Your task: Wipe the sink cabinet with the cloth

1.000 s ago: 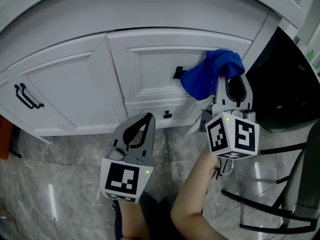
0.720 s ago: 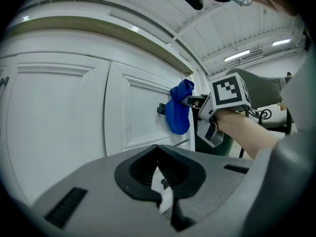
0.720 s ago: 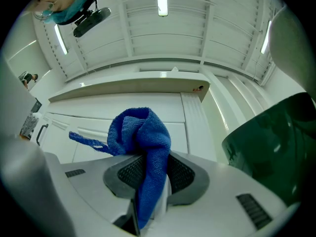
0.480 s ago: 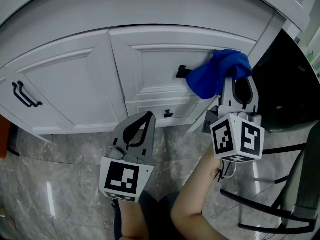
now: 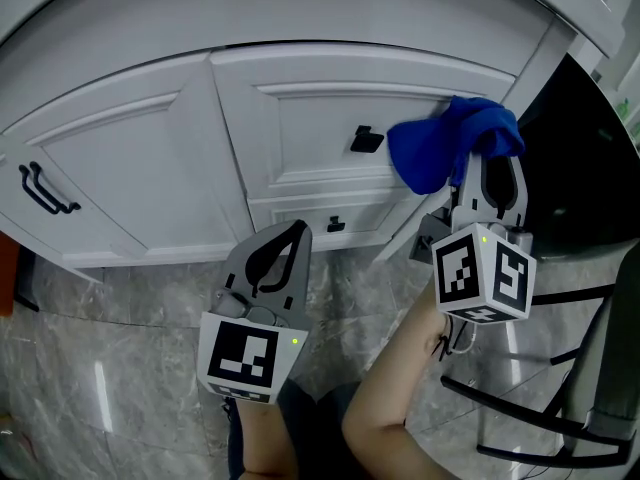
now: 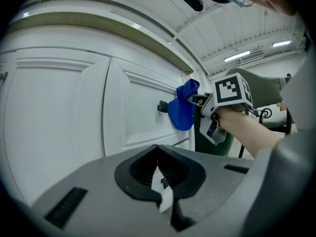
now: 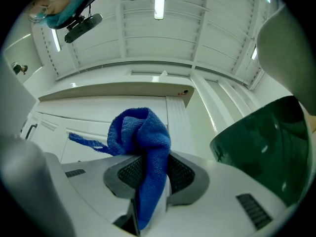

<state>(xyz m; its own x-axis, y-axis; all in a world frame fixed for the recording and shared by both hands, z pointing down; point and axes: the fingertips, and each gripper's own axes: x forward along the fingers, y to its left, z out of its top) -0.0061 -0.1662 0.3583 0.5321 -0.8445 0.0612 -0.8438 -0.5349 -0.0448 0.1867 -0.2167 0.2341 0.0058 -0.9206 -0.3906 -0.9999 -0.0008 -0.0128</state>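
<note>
**Blue cloth at the cabinet door, right jaws clamped on it**

Closest to the head camera, the person's bare forearm [image 5: 395, 393] runs up over the grey marbled floor [image 5: 120, 368] to the right gripper. Beside it, low and central, sits the left gripper [image 5: 291, 236], marker cube facing the camera. Its own view shows the left jaws pressed together with nothing between them, pointing at the white door face from a little way off. This one is idle, well short of the cabinet.

Further up and to the right is the right gripper [image 5: 486, 160], held higher, with its tips at the upper right door. Its jaws are clenched on the blue cloth [image 5: 440, 148]. In the right gripper view the cloth [image 7: 143, 137] runs down through the gap between the ribbed pads and bunches in a loose knot above the tips, a frayed corner trailing left. From the left gripper view the cloth [image 6: 181, 110] hangs in a pouch off the right gripper [image 6: 196, 99], and it looks to lie against the door.

The cloth sits on the sink cabinet [image 5: 150, 168], near the right edge of the door, just right of the small black knob [image 5: 366, 140] and not covering it. A second black knob [image 5: 336, 225] sits on the narrow panel below. Far left, a curved black handle [image 5: 40, 190] marks the next door. Off to the right of the cabinet stands a dark panel [image 5: 585, 158].
</note>
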